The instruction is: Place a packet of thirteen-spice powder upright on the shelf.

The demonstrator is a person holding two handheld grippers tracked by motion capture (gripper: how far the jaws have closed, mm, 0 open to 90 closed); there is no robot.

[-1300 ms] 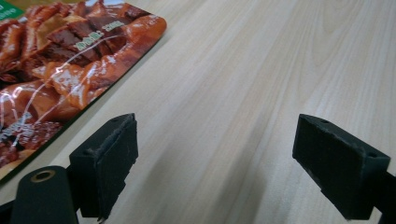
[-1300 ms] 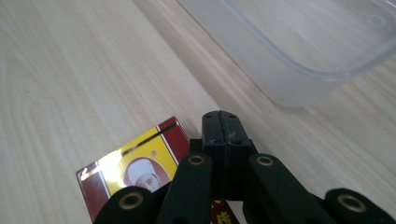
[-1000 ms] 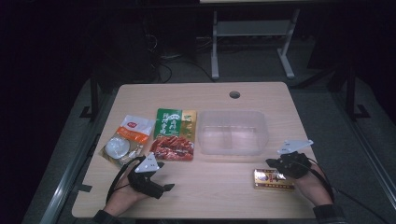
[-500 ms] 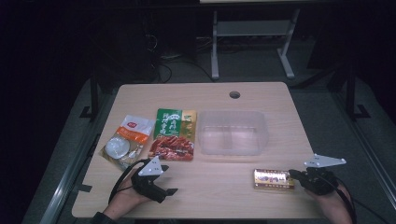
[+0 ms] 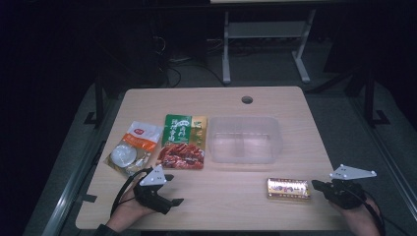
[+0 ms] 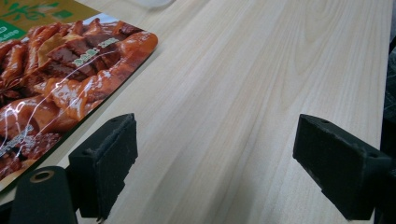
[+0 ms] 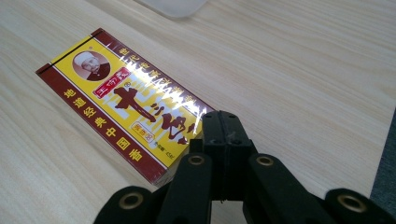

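Note:
A yellow and dark-red box (image 5: 288, 188) with printed characters lies flat near the table's front right. Just right of it, my right gripper (image 5: 315, 185) points at its short end, shut with nothing in it. In the right gripper view the closed jaws (image 7: 223, 122) rest at the box's (image 7: 121, 105) near end; whether they touch it I cannot tell. At the front left my left gripper (image 5: 173, 189) is open and holds nothing. Its pads (image 6: 108, 165) stand wide over bare wood beside a green and red food packet (image 6: 60, 88).
A clear plastic container (image 5: 244, 139) sits mid-table, behind the box. The green and red food packet (image 5: 183, 141) and a white packet with an orange label (image 5: 133, 150) lie to its left. A cable hole (image 5: 247, 100) marks the wooden table's (image 5: 221, 196) far side.
My right gripper has slid to the right, off the top of the box, which stays where it lay. The left gripper has not moved.

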